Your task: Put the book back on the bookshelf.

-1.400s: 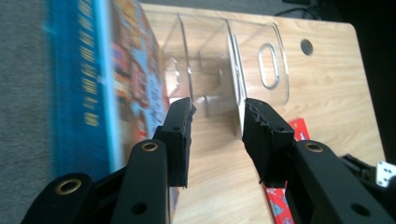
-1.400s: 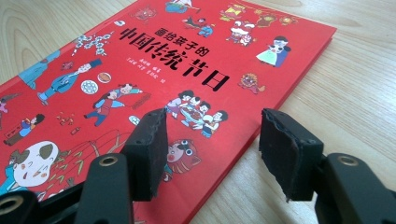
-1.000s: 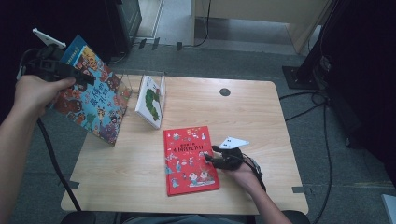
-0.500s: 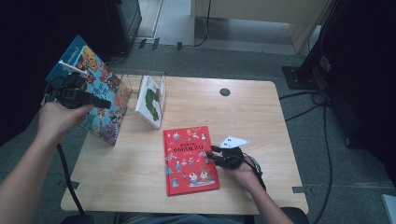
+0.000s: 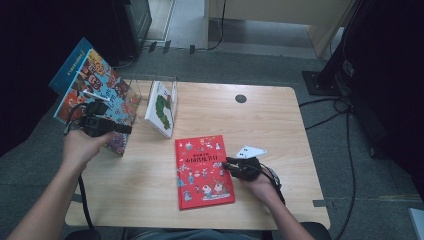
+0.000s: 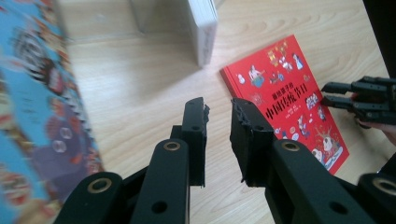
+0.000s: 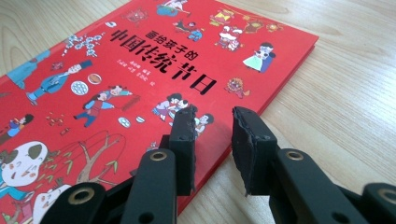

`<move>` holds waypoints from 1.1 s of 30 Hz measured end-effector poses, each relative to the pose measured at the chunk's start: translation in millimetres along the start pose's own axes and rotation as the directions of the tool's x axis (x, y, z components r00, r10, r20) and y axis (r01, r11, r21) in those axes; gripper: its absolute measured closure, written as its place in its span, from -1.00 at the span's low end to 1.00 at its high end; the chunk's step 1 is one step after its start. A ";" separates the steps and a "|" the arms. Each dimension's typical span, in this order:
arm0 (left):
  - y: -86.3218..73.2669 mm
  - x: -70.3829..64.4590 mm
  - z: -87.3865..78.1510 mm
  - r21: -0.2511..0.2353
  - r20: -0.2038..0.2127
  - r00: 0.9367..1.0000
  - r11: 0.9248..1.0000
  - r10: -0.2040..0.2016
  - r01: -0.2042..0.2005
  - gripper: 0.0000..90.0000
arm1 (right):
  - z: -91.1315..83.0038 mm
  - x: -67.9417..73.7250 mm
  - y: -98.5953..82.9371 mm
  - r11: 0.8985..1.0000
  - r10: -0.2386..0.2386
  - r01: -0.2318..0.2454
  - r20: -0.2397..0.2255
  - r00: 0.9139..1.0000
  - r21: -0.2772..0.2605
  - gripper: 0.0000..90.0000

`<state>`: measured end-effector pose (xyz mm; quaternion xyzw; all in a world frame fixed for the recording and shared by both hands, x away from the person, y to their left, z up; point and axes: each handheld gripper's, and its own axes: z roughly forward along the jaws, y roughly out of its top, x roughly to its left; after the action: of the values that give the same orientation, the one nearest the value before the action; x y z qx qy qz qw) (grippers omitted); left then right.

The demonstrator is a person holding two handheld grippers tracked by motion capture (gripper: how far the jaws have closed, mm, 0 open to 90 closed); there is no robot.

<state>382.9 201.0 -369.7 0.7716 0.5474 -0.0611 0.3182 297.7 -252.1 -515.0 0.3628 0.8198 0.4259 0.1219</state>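
Observation:
A red picture book (image 5: 204, 170) lies flat on the wooden table (image 5: 280, 125). My right gripper (image 5: 226, 163) rests at its right edge, open, jaws astride the cover's edge (image 7: 212, 116) with nothing clamped. A blue, busy-patterned book (image 5: 90, 95) stands tilted at the table's left edge. My left gripper (image 5: 127, 129) hovers in front of its lower part, open and empty (image 6: 218, 105), pointing across the table toward the red book (image 6: 289, 102). The blue cover (image 6: 32, 116) runs down the left of that view, and the right gripper (image 6: 327, 93) shows far right.
A white book with a green caterpillar (image 5: 162, 107) stands upright in a clear holder (image 5: 135, 85) behind the red book. A dark round grommet (image 5: 240, 98) sits at the table's back. Cables and dark equipment lie on the floor to the right.
My left hand and gripper came down from the blue book's top corner to in front of its lower part. The right gripper and red book stayed put.

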 end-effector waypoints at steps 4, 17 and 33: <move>-8.1 -3.5 16.0 0.011 0.027 1.000 1.000 0.002 -0.002 0.71 | -0.3 0.4 -0.3 1.000 -0.007 0.007 0.002 1.000 0.001 0.57; -36.3 -24.7 83.0 0.069 0.096 0.995 0.997 0.020 -0.026 0.83 | -3.8 -1.1 -1.8 1.000 0.001 -0.001 0.012 1.000 0.005 0.82; -58.9 -40.6 142.4 0.149 0.126 0.992 0.989 -0.001 -0.018 0.86 | -10.3 1.2 -14.0 1.000 0.005 -0.006 0.033 0.999 0.026 0.87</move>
<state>351.1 100.5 -489.2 0.7901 0.5170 -0.1491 0.2936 284.7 -262.8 -519.6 0.3736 0.8223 0.4093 0.1294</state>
